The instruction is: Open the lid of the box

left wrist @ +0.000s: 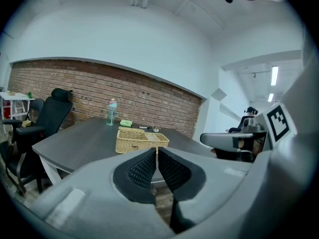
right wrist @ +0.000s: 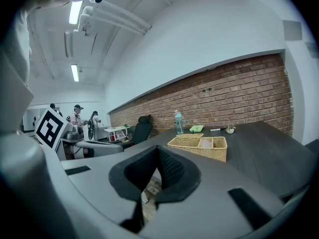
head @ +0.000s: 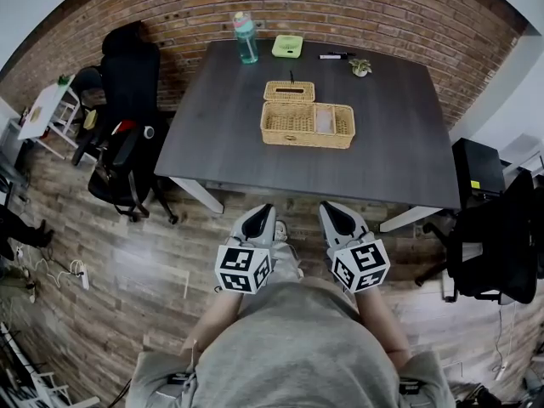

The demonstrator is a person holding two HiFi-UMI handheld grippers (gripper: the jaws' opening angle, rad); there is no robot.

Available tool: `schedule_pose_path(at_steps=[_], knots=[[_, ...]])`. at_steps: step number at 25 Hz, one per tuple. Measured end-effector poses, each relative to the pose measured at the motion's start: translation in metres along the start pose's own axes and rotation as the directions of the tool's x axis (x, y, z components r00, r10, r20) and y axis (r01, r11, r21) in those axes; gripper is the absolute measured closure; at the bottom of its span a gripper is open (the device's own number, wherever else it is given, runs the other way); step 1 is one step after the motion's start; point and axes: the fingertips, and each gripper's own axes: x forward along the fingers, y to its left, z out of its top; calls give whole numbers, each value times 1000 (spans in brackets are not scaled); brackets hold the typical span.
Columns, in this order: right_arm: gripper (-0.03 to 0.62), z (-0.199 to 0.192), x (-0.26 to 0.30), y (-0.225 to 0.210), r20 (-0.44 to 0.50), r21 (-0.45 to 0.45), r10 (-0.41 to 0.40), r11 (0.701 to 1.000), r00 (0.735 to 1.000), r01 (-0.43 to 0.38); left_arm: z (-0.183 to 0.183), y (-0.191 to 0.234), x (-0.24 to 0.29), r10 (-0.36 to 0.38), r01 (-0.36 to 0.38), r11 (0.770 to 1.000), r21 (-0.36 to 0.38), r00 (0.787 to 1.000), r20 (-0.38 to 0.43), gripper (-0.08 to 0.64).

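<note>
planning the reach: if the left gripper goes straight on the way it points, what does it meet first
Probably the near edge of the table, or just past it the wicker box. Depth is unclear. The left gripper has only air before that.

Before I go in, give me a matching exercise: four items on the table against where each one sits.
Things:
1. bottle
2. basket
3. green box
4. plant

Places:
A. middle of the table
B. far edge, furthest right
C. far edge, furthest left
D. between the bottle and the pen

Pairs: 1-C, 2-A, 3-D, 4-B
</note>
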Motion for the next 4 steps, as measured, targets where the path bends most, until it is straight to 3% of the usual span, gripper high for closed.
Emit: schedule_pose_path(at_steps=[4], knots=[[591, 1, 3, -3, -1, 8, -1, 1000, 1000, 2, 2, 3, 3, 0, 0, 1000, -3, 1000, -1, 535]])
